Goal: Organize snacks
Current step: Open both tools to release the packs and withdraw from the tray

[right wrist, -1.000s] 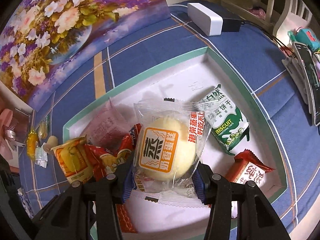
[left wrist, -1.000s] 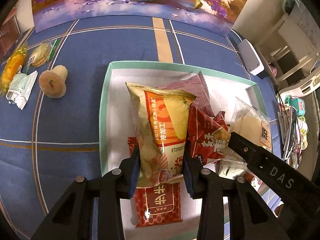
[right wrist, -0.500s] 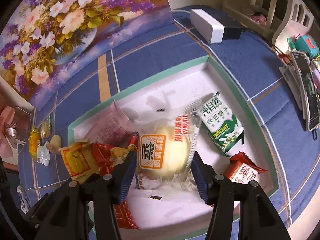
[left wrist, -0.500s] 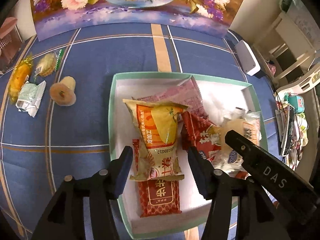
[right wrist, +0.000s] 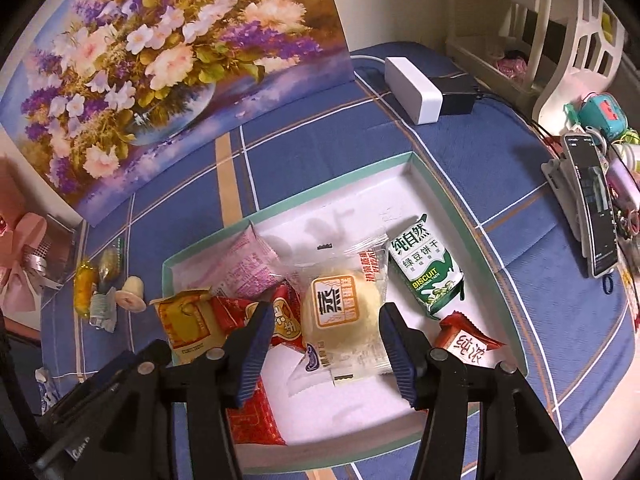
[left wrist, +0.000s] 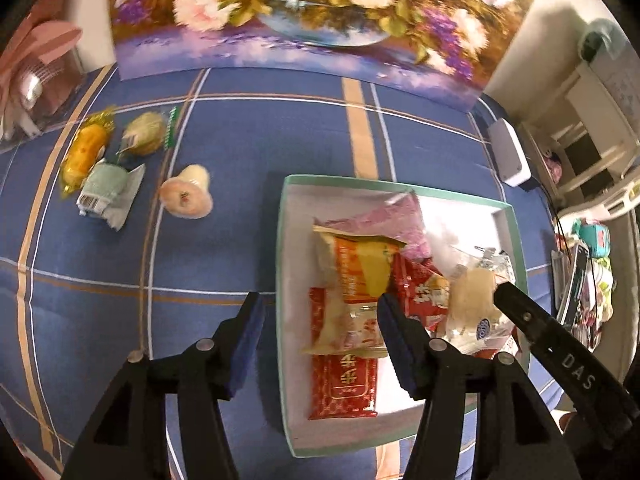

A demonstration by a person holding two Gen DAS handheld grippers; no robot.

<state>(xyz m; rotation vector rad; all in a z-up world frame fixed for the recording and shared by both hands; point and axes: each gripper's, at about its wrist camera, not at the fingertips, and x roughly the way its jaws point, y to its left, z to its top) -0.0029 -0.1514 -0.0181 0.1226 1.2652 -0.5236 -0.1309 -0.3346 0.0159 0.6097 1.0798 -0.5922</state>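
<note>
A white tray with a green rim (left wrist: 280,264) (right wrist: 424,172) holds several snack packets. The yellow-orange packet (left wrist: 356,280) (right wrist: 184,324) lies at its left over a red packet (left wrist: 344,380). The clear-wrapped steamed cake (right wrist: 344,320) (left wrist: 476,300) lies in the middle, next to a green biscuit packet (right wrist: 424,268). My left gripper (left wrist: 320,332) is open and empty above the tray's left edge. My right gripper (right wrist: 324,344) is open and empty above the cake. Loose snacks lie on the cloth: a jelly cup (left wrist: 186,196), a green-white packet (left wrist: 108,192) and a yellow candy (left wrist: 84,152).
A flower painting (right wrist: 168,60) stands at the back of the blue checked cloth. A white box (right wrist: 412,88) and black adapter lie at the back right. A phone on a stand (right wrist: 592,204) and clutter sit at the right. A pink bow (right wrist: 20,264) sits at the left.
Both grippers have opened and pulled back. The left one let go of the yellow-orange packet and the right one let go of the steamed cake; both packets now lie in the tray.
</note>
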